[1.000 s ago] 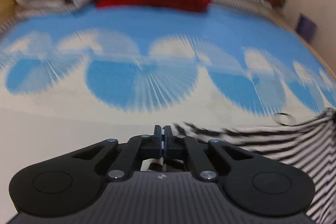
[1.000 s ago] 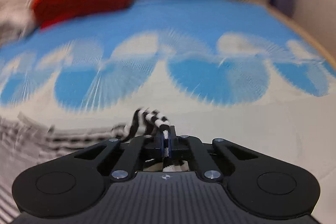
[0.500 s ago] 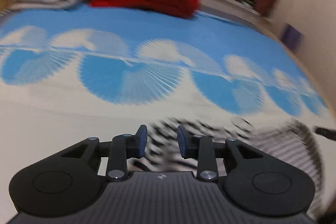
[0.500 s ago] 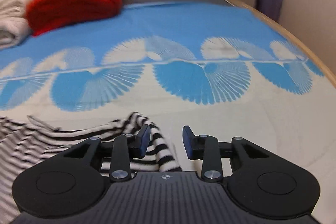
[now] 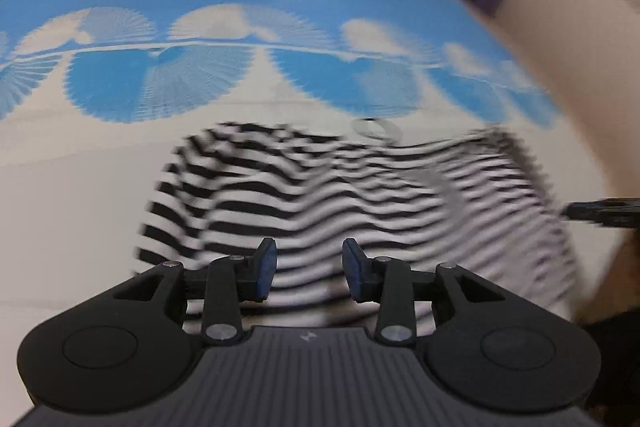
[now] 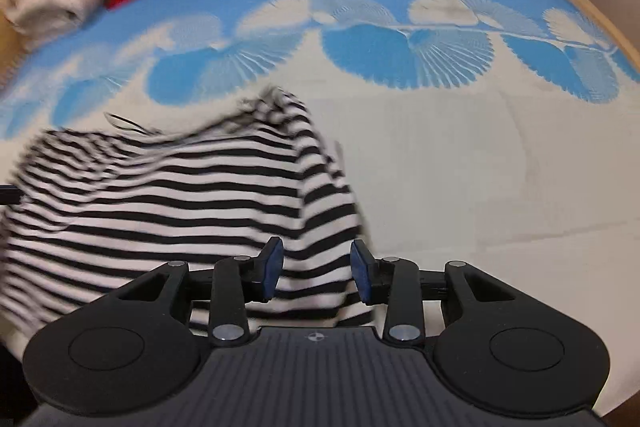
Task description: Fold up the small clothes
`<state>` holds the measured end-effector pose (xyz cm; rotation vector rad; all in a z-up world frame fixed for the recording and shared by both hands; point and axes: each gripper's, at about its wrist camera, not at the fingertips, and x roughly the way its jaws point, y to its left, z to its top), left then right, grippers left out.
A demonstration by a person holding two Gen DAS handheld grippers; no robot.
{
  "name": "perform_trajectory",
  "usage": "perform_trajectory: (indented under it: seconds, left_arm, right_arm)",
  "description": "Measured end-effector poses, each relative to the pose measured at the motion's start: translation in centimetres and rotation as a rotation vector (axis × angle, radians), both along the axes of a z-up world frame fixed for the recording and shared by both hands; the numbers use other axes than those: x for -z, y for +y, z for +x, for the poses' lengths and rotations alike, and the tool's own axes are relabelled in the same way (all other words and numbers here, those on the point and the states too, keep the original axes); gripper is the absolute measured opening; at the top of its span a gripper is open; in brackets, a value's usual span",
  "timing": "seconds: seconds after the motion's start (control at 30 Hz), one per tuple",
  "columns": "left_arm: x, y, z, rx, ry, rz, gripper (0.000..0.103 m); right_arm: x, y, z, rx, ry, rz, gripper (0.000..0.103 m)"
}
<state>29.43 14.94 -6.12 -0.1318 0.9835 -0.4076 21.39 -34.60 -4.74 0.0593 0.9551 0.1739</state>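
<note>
Letting go cleanly: both the left gripper (image 5: pixel 307 269) and right gripper (image 6: pixel 317 271) have just been opening, jaws spread above the striped top (image 6: pixel 168 187) lying near on the bedspread (image 6: pixel 460 155); smooth it flat before the next fold

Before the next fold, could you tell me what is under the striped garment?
The striped garment lies on the blue-and-cream bedspread, which shows all around it. Whatever lies directly beneath the cloth is covered.
</note>
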Motion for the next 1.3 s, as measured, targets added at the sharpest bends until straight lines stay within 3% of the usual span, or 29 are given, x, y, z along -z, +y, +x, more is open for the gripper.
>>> perform_trajectory:
  seconds: [0.07,0.13,0.2,0.23,0.4,0.53,0.6,0.7,0.87,1.0,1.1,1.3]
  left_arm:
    - [0.9,-0.5,-0.7,0.065,0.065,-0.008,0.043]
    - [3.2,-1.7,-1.1,0.128,0.16,0.093,0.047]
    - [4.4,-2.7,-1.9,0.171,0.159,0.239,0.051]
    - [4.0,-2.6,-2.2,0.166,0.14,0.24,0.051]
    - [-1.1,2.6,-4.1,-0.141,0.07,0.018,0.052]
    - [-2.5,5.0,-6.9,-0.291,0.09,-0.137,0.051]
    - [-1.4,5.3,-8.3,-0.324,0.125,-0.146,0.05]
    - [0.6,6.1,-9.8,-0.389,0.202,-0.152,0.041]
    - [3.1,7.5,-10.5,-0.497,0.292,-0.203,0.04]
    - [5.3,8.7,-10.5,-0.63,0.379,-0.26,0.041]
    - [6.8,9.3,-10.8,-0.739,0.426,-0.303,0.049]
    - [7.2,9.3,-10.4,-0.83,0.425,-0.357,0.051]
  right_arm:
    - [1.5,0.4,-0.4,-0.064,0.098,-0.041,0.039]
    - [4.1,1.3,-0.8,-0.117,0.213,-0.183,0.04]
    - [4.6,2.0,-1.6,-0.148,0.197,-0.282,0.045]
    - [3.8,2.0,-1.8,-0.135,0.167,-0.279,0.045]
    - [-3.7,0.7,-4.9,0.055,-0.172,-0.161,0.047]
    - [-5.9,-0.5,-8.4,0.152,-0.31,0.036,0.048]
    - [-5.2,-0.5,-9.4,0.213,-0.275,0.09,0.048]
    - [-5.3,-0.3,-10.5,0.241,-0.306,0.169,0.048]
    - [-4.1,1.3,-10.1,0.222,-0.27,0.091,0.048]
    - [-4.0,1.4,-10.2,0.214,-0.264,0.094,0.048]
    - [-4.2,0.9,-10.6,0.225,-0.272,0.111,0.048]
    - [-4.2,0.1,-11.0,0.249,-0.273,0.121,0.048]
